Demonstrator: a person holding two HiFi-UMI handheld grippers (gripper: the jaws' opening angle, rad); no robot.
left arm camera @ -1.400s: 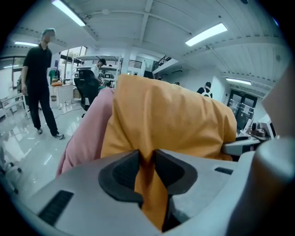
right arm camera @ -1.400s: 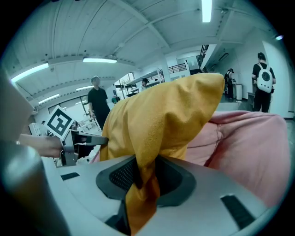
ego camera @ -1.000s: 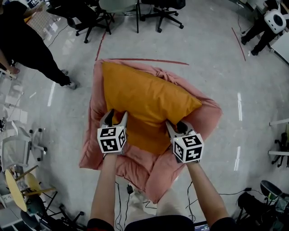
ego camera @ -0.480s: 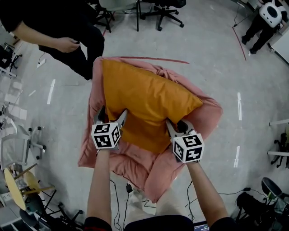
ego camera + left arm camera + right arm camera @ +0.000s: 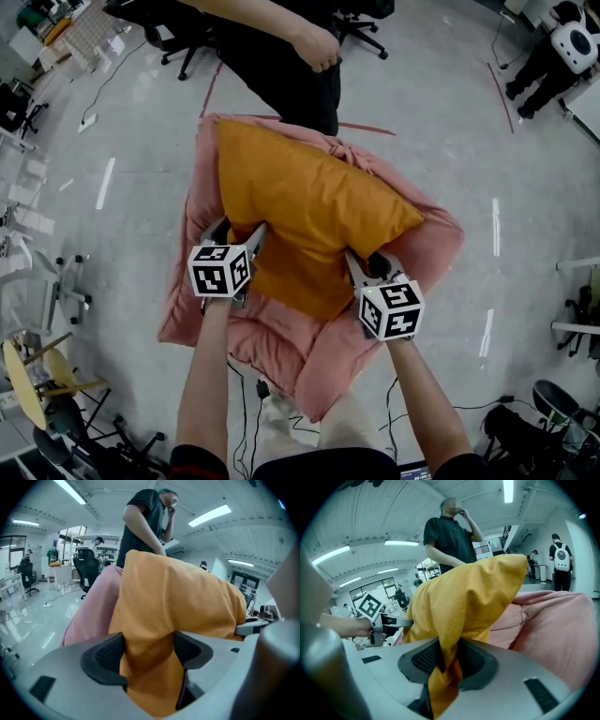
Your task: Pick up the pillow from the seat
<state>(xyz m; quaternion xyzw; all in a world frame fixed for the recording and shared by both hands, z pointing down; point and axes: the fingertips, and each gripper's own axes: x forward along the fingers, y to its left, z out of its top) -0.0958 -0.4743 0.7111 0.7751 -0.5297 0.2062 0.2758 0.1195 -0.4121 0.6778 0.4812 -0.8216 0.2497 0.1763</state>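
An orange pillow (image 5: 309, 211) lies tilted on a pink cushioned seat (image 5: 281, 347). My left gripper (image 5: 238, 232) is at the pillow's near left edge. Its jaws are closing, with a thick fold of the pillow (image 5: 159, 620) filling the gap and touching both pads. My right gripper (image 5: 367, 264) is at the pillow's near right edge. In the right gripper view its pads pinch a thin fold of the pillow (image 5: 454, 620), and the gripper (image 5: 449, 656) is shut on it. The left gripper (image 5: 370, 620) also shows across the pillow in that view.
A person in black (image 5: 281, 56) stands right behind the seat's far edge. Office chairs (image 5: 169, 23) stand on the grey floor beyond. A red tape line (image 5: 361, 127) runs along the floor at the seat's back. Cables (image 5: 246, 412) trail near my feet.
The person in black walked from the far left to behind the seat. My left gripper opened, shifted slightly left and took a thicker fold of pillow. The right gripper kept its hold.
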